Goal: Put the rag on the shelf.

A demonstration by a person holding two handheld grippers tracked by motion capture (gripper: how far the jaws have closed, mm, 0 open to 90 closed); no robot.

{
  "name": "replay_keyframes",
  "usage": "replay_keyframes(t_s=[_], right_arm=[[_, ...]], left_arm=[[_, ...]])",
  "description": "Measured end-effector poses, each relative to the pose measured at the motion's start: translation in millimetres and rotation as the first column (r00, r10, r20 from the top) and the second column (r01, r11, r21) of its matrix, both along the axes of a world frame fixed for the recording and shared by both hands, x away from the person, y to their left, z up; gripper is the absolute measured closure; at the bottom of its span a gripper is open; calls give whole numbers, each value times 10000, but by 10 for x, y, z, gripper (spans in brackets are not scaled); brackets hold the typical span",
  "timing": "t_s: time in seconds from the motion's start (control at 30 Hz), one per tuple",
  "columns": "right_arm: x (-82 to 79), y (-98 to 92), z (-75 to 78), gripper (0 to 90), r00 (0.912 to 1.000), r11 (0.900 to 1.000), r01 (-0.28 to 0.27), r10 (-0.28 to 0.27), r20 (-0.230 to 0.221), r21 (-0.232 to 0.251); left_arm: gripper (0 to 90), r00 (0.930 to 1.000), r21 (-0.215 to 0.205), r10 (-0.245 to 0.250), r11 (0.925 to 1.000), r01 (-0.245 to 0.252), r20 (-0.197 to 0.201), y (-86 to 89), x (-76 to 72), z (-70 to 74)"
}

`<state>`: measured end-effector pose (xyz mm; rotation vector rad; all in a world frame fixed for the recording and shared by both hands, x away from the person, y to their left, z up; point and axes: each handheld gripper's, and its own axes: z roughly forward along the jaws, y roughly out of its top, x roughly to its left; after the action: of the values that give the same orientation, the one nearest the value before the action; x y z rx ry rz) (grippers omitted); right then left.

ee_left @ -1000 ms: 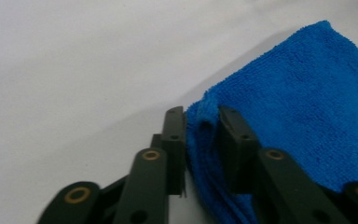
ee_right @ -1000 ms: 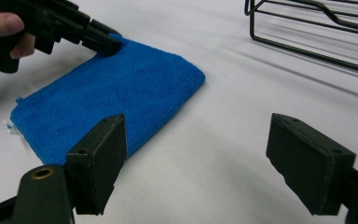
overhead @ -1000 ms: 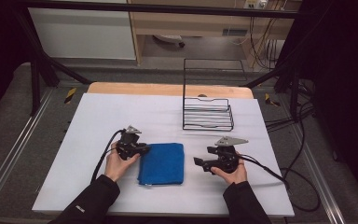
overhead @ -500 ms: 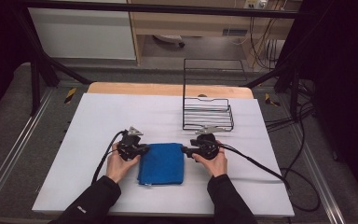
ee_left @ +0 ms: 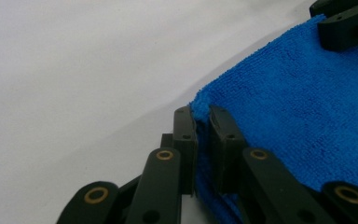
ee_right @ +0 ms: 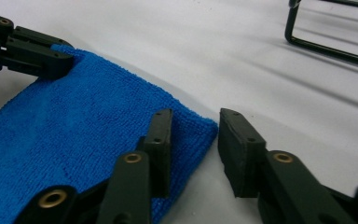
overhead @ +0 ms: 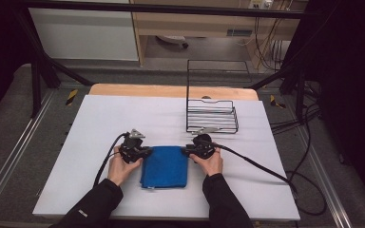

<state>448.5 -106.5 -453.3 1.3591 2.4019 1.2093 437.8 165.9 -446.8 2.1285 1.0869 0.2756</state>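
A folded blue cloth [overhead: 165, 166] lies flat on the white table [overhead: 114, 114], near its front edge. My left gripper [overhead: 145, 153] is at the cloth's far left corner. In the left gripper view its jaws [ee_left: 203, 123] are shut on that corner of the cloth [ee_left: 298, 102]. My right gripper [overhead: 185, 151] is at the far right corner and its jaws have just been closing. In the right gripper view [ee_right: 196, 135] a gap still shows: one fingertip [ee_right: 161, 135] rests over the cloth [ee_right: 74, 121], the other stands off it, and the corner lies between them.
A black wire basket [overhead: 212, 116] with a tall back frame stands on the table just behind the right hand; its base wire [ee_right: 326, 46] runs close by in the right gripper view. Cables trail from both grippers.
My right hand has moved left across the table to the cloth's far right corner, and its jaws have narrowed around that corner. My left hand has stayed on the left corner.
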Motion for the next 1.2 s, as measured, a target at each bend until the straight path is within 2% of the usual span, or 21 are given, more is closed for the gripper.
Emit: replay_keyframes(t_s=[0.17, 0.27, 0.37, 0.63, 0.7, 0.77, 0.8, 1.03, 1.13, 1.2], right_arm=[[3, 1, 7, 837, 9989, 9997, -54, 66, -455, 249], [8, -9, 33, 863, 9980, 9994, -66, 88, -621, 348], [-7, -21, 72, 868, 9982, 9988, -100, 128, -593, 480], [-129, -71, 249, 868, 9997, 9952, -224, 214, 122, 950], [-176, -87, 306, 868, 9988, 9928, -333, 290, 387, 1149], [-187, -88, 318, 868, 9986, 9922, -338, 288, 434, 1203], [-217, -97, 347, 868, 9971, 9908, -453, 371, 658, 1272], [-289, -121, 425, 868, 9934, 9855, -578, 409, 1070, 1593], [-338, -152, 501, 868, 9887, 9809, -744, 490, 1417, 1799], [-351, -158, 522, 868, 9873, 9814, -776, 511, 1505, 1754]], left_arm=[[818, 10000, -126, 40, 9999, -41, -76, 14, 7, -1], [832, 9996, -466, 34, 9989, -47, -291, 49, 26, -4], [841, 9990, -779, 70, 9969, -104, -445, 83, 34, 5], [845, 9991, -1239, -112, 9922, 163, 419, 146, -87, 174], [845, 9985, -1420, -105, 9897, 179, 531, 169, -120, 206], [844, 9978, -1544, -114, 9878, 213, 647, 185, -154, 235], [844, 9975, -1574, -135, 9872, 243, 696, 191, -172, 250], [844, 9928, -1826, -113, 9826, 331, 1193, 240, -282, 389], [844, 9905, -1980, -121, 9794, 393, 1369, 242, -328, 458], [844, 9885, -2052, -121, 9778, 433, 1509, 239, -361, 502]])
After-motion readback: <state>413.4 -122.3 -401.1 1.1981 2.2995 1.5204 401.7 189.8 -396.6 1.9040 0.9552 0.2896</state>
